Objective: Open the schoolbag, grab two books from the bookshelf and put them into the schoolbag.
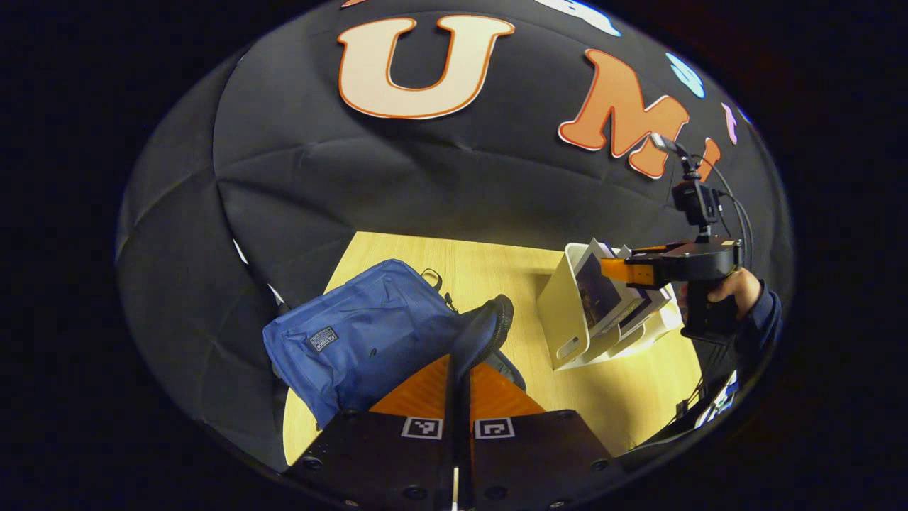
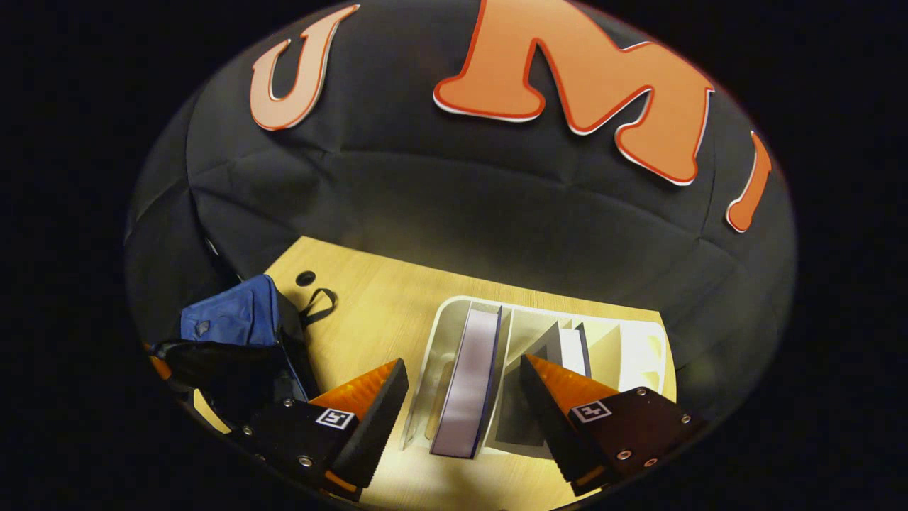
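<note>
In the left gripper view, the left hand-held gripper [image 1: 460, 380] sits at the bottom centre of the frame with its 2 fingers pressed together on the dark, zipper-edged flap [image 1: 486, 328] of the blue schoolbag [image 1: 358, 333], lifting that flap up from the bag. The schoolbag lies on the wooden counter [image 1: 489, 266] in the lower left of the frame, its small label patch facing the camera.

To the right of the bag, in the middle right of the same view, stands the white bookshelf [image 1: 567, 312], an open-topped bin tilted in the fisheye, with books [image 1: 603, 294] leaning inside. The right hand-held gripper [image 1: 621, 271] reaches in from the right edge at the top of those books, held by a hand [image 1: 734, 287] in a dark sleeve.

In the right gripper view, the right hand-held gripper [image 2: 464, 390] is spread wide open at the bottom of the frame, its 2 fingers on either side of an upright book [image 2: 472, 380] with a pale spine, not touching it. That book stands in the left compartment of the bookshelf [image 2: 649, 355]; a 2nd book [image 2: 571, 348] stands behind a divider further right. The schoolbag [image 2: 230, 319] shows at the lower left, well apart from the shelf, with its strap loop [image 2: 319, 301] lying on the counter [image 2: 383, 298].
</note>
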Action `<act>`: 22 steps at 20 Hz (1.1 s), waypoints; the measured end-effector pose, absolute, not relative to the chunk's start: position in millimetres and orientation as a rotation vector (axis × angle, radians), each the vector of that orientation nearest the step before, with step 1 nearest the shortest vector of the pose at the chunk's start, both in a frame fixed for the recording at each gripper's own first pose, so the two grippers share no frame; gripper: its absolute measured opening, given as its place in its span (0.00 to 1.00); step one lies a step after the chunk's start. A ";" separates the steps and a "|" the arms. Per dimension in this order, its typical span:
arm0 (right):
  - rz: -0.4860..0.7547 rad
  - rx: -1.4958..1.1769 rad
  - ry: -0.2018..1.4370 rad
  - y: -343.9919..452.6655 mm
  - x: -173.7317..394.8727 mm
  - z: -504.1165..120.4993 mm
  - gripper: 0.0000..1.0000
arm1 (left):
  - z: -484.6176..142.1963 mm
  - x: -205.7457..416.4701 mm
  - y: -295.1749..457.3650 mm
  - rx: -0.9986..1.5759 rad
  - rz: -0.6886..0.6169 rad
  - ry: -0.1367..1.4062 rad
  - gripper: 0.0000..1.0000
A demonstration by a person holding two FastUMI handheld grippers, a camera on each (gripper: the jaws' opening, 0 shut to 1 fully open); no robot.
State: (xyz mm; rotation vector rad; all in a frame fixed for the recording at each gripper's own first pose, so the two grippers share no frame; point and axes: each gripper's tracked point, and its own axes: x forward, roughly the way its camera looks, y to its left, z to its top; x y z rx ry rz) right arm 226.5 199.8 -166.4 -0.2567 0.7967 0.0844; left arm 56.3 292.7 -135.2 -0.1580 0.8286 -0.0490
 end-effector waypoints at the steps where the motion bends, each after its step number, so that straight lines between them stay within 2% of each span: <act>1: 0.094 -0.260 0.830 202.2 226.8 -173.3 0.95 | -135.4 54.6 296.7 -0.162 -0.049 0.834 0.02; 6: 0.059 -0.263 0.939 194.4 236.6 -196.6 0.93 | -128.6 67.8 302.8 -0.135 -0.070 0.829 0.02; 8: 0.038 -0.261 0.975 189.6 239.4 -205.9 0.84 | -131.5 70.6 304.0 -0.130 -0.074 0.828 0.02; 9: 0.032 -0.267 0.998 187.1 239.0 -211.2 0.65 | -131.1 69.8 303.7 -0.136 -0.076 0.828 0.02; 10: 0.031 -0.274 1.028 186.0 236.7 -217.8 0.69 | -131.0 70.9 303.9 -0.138 -0.077 0.829 0.02; 11: 0.034 -0.282 1.071 184.8 231.7 -225.6 0.67 | -130.5 71.6 304.8 -0.142 -0.079 0.828 0.02; 12: 0.040 -0.270 1.100 186.1 228.6 -229.0 0.46 | -129.7 73.4 305.5 -0.143 -0.081 0.826 0.02; 13: 0.045 -0.255 1.117 188.0 227.5 -232.2 0.49 | -130.9 72.7 305.7 -0.146 -0.081 0.826 0.02; 14: 0.043 -0.227 1.137 190.2 226.5 -233.0 0.48 | -131.4 73.9 305.3 -0.149 -0.083 0.826 0.02; 15: 0.037 -0.197 1.157 191.5 224.4 -233.3 0.36 | -132.8 73.5 304.6 -0.154 -0.085 0.828 0.02; 16: 0.038 -0.168 1.168 192.6 224.3 -232.5 0.43 | -133.4 72.8 305.6 -0.157 -0.087 0.831 0.02; 20: 0.049 -0.119 1.174 184.5 218.3 -222.0 0.39 | -134.5 74.5 306.0 -0.168 -0.095 0.828 0.02; 21: 0.053 -0.113 1.158 180.8 216.7 -215.0 0.29 | -134.6 72.7 306.5 -0.169 -0.097 0.830 0.02; 22: 0.058 -0.106 1.146 177.0 215.7 -206.5 0.37 | -133.8 73.2 305.4 -0.171 -0.101 0.831 0.02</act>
